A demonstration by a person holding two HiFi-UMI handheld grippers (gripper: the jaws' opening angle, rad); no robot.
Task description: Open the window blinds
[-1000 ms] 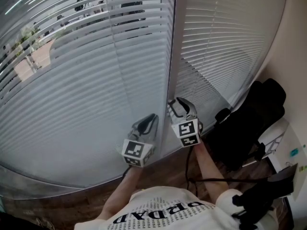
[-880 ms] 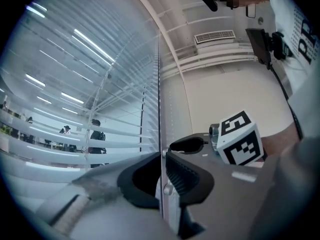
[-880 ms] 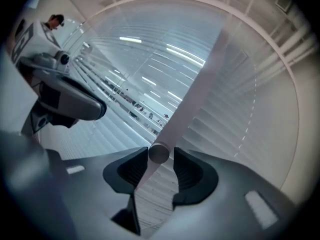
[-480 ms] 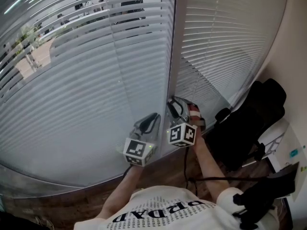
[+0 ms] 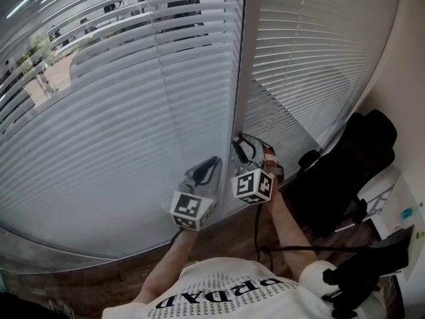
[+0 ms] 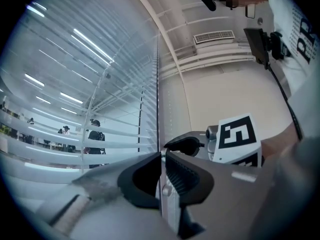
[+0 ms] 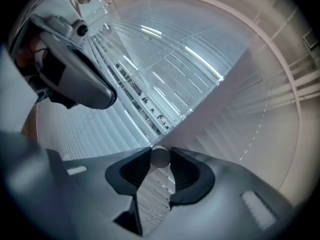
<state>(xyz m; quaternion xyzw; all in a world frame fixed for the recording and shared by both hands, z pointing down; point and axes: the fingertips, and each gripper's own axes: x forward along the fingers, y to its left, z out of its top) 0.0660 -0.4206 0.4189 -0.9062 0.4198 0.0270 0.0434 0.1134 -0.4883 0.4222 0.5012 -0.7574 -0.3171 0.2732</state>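
The white slatted window blinds (image 5: pixel 133 111) hang mostly closed across the far glass. The right gripper (image 7: pixel 160 156), its jaws just closing, pinches a smooth round grey tilt rod (image 7: pixel 160 158). The left gripper (image 6: pixel 162 156) clamps a thin pale strand (image 6: pixel 159 109). The slats look light and easily bent, so the slippery rod is likely the better hold.

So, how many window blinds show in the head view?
2 white slatted blinds: one left of the grey window post, one right of it; others may lie off-frame.
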